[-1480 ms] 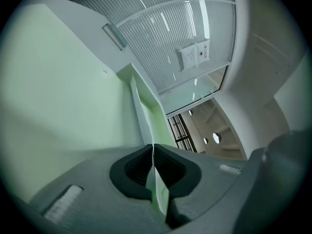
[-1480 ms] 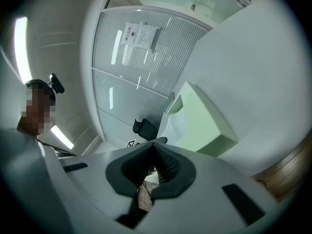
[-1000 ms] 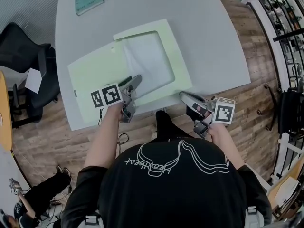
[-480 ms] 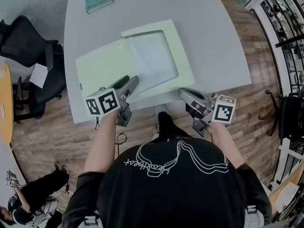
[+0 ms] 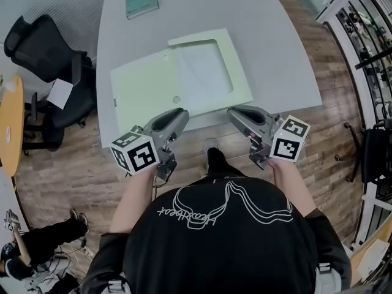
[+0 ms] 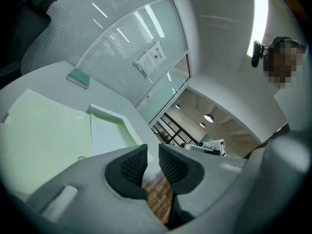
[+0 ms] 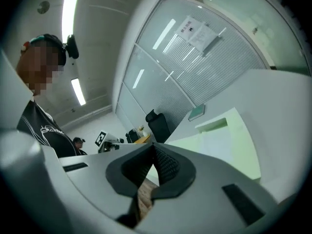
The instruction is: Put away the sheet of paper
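On the table at twelve o'clock, the sheet of paper sits tucked in its green folder — safely put away, I think. So the left gripper, its jaws just closing to a crack, and the right gripper, pinched together, hold nothing.

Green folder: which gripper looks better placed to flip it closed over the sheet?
Probably the left. The left gripper, jaws just closed to a narrow empty gap, hangs off the folder's bare flap, the half to fold over. The right gripper, shut and empty, hangs by the half holding the sheet.
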